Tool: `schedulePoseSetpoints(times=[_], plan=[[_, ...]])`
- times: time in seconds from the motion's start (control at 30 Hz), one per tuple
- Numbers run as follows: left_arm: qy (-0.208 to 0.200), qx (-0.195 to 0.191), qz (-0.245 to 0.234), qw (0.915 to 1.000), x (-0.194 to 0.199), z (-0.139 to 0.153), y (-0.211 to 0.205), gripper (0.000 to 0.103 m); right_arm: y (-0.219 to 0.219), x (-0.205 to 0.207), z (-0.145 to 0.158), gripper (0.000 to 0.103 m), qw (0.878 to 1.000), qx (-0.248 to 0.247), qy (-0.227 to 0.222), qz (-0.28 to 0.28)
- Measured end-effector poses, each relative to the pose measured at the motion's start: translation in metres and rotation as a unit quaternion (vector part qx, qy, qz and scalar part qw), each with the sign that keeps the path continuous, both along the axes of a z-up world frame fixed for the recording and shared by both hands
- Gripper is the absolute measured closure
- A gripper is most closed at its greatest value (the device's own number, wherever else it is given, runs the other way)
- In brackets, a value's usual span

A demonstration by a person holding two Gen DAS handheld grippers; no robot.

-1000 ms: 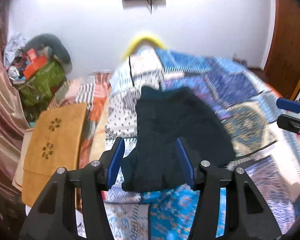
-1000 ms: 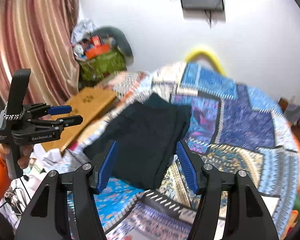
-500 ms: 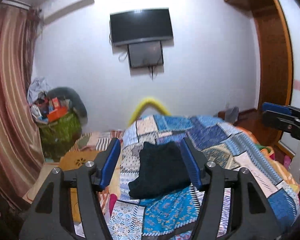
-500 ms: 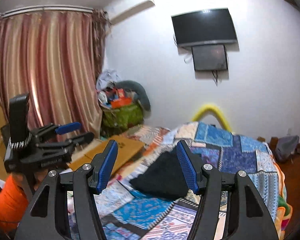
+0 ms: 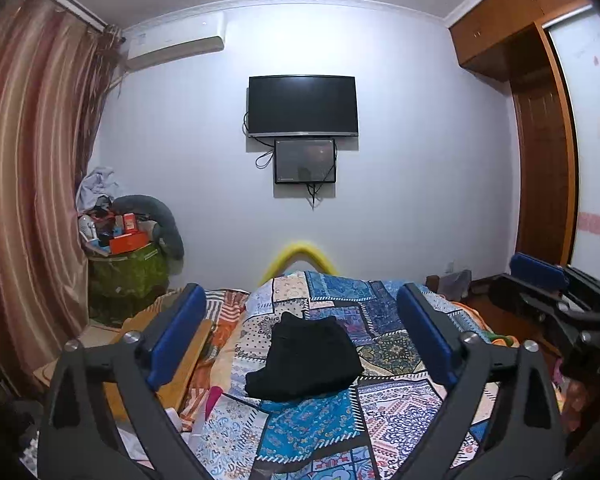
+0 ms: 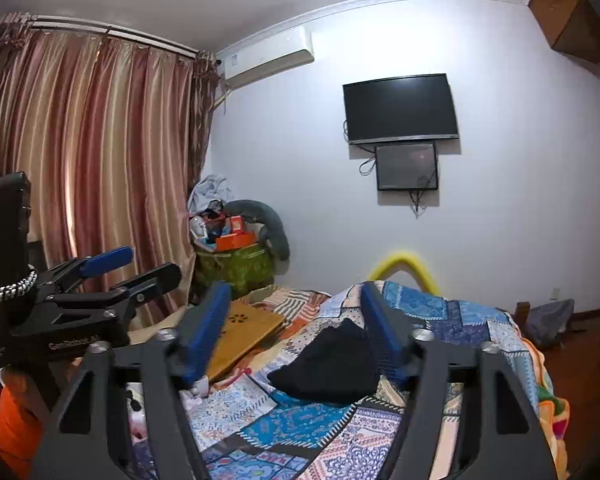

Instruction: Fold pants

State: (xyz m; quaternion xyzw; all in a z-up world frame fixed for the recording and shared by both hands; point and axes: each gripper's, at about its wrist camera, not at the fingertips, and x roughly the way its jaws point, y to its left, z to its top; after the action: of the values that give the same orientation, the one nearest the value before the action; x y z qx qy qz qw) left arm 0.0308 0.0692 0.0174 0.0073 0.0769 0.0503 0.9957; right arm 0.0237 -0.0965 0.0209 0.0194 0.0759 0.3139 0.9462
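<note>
Lying folded on the quilt (image 5: 384, 412), the black pants (image 5: 306, 358) sit well beyond and between the fingers of the left gripper (image 5: 300, 332) and right gripper (image 6: 296, 332); both spread wide, holding nothing.

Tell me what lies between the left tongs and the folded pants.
Only patchwork bedspread, nothing else. The left wrist view shows the left tongs open, well back from the black pants.

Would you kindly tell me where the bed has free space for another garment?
Bare quilt lies right of the folded pants and in front of them. The bed's left edge is crowded by a wooden board.
</note>
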Motion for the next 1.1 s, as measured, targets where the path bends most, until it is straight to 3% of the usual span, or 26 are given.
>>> schedulePoseSetpoints(times=[0.27, 1.1], plan=[[-0.008, 0.012, 0.006, 0.9999, -0.009, -0.004, -0.007, 0.0, -0.005, -0.006, 0.003, 0.0, 1.0, -0.007, -0.01, -0.025], [0.008, 0.003, 0.004, 1.0, 0.005, -0.018, -0.007, 0.0, -0.008, -0.007, -0.008, 0.0, 0.999, -0.015, 0.02, -0.026]])
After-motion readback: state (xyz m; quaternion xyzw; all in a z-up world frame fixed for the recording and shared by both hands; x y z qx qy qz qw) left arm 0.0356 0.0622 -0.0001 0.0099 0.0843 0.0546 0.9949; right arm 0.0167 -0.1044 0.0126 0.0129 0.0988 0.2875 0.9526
